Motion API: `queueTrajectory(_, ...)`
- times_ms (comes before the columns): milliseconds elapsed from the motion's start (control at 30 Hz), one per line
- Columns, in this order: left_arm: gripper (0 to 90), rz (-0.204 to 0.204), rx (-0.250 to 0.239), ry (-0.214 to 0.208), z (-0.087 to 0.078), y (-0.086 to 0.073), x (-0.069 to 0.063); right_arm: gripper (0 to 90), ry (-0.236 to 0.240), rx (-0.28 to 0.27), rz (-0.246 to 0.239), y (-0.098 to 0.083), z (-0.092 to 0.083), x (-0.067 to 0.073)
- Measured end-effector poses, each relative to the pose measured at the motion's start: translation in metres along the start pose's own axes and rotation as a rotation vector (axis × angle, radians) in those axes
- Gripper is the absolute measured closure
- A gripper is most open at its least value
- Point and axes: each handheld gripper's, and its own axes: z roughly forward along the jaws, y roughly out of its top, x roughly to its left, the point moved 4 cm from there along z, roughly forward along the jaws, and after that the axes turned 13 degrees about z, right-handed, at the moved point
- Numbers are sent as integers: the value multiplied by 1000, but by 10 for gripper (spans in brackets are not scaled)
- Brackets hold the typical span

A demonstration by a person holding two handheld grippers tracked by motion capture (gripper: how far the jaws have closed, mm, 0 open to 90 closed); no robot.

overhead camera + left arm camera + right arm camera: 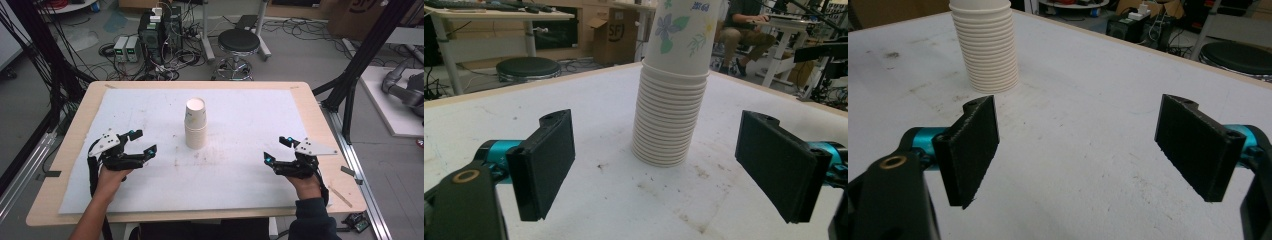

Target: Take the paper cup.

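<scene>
A: Item, high view: stack of paper cups (195, 123), standing near the middle of the white mat (240, 190) on the table (75, 130). Position against the tools?

B: Between them and farther up the table. Left gripper (143, 142) sits at the mat's left side, right gripper (276, 150) at its right, both well apart from the stack. Jaws on each spread wide, nothing between them.

A: Orientation?

B: Long axis vertical, stack upright, open mouth of the top cup facing up.

A: Item, left gripper view?

B: Stack (674, 85) stands ahead of the left gripper (655, 167), framed between the two black pads but beyond them, untouched. Top cup carries a flower print. Nested rims ring the lower part.

A: Item, right gripper view?

B: Stack (985, 50) lies ahead and off toward the left pad's side of the right gripper (1078, 150), clear of it. Jaws released, bare mat between them. Stack upright here too, its top cut off by the frame
</scene>
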Motion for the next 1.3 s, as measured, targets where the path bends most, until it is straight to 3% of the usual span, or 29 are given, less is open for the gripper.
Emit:
queueTrajectory(400,162,-1,10,-12,4,0,-1,179,-8,-2,21,-3,-2,-2)
queueTrajectory(667,162,-3,4,-28,9,13,-1,179,-11,13,15,-4,-1,-1)
queueTrajectory(933,162,20,13,-69,29,45,3,180,-1,14,17,-1,0,1)
queueTrajectory(1100,162,46,27,-113,52,74,6,180,-2,22,17,0,2,3)
queueTrajectory(1300,162,66,53,-127,75,92,9,179,5,33,27,0,2,4)
